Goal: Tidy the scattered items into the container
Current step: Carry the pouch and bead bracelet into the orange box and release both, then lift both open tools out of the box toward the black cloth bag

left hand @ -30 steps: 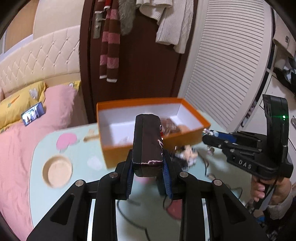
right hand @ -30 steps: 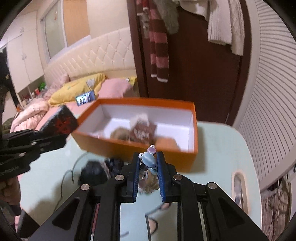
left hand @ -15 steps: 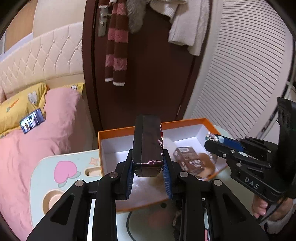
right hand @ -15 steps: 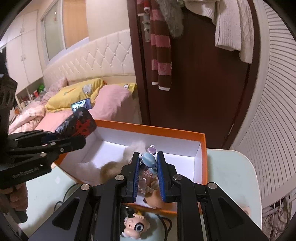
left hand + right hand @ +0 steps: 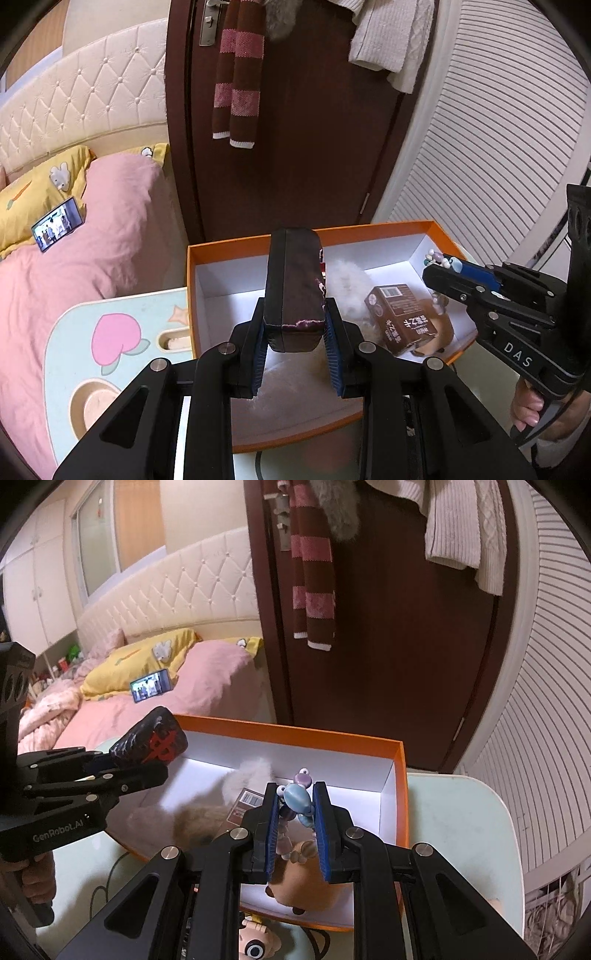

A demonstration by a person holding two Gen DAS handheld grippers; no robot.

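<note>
Far left, left wrist view: pink bedding (image 5: 74,266) with a lit phone (image 5: 57,223) lying on it, beside a yellow pillow (image 5: 29,192). Next, a pale green table (image 5: 81,332) printed with a pink peach, carrying the orange box (image 5: 190,280) with white interior walls. Centre: left gripper (image 5: 295,332) clamped on a dark rectangular case (image 5: 293,288), blue pads pressed against both of its long sides, case held upright above the box interior. Inside the box, right of the case: a white fluffy item (image 5: 347,284), then a brown carton (image 5: 402,317) lying tilted on the box floor. Far right of that view: right gripper (image 5: 443,260) reaching over the right-hand part of the box, closed on a beaded trinket. Right wrist view, left side: left gripper (image 5: 147,753) holding the dark case (image 5: 151,742), red mark visible on its face, above the left wall of the orange box (image 5: 400,794). Centre: right gripper (image 5: 295,812) pinching a beaded trinket (image 5: 297,797) with a pale blue bead, beads hanging down between the pads, positioned over the box interior. Below the beads: a tan plush figure (image 5: 306,886) hanging inside the near box wall. Bottom edge: a small doll head (image 5: 255,945) outside the box on the table (image 5: 461,830). Background: brown door (image 5: 388,627) with striped scarf (image 5: 314,565).
</note>
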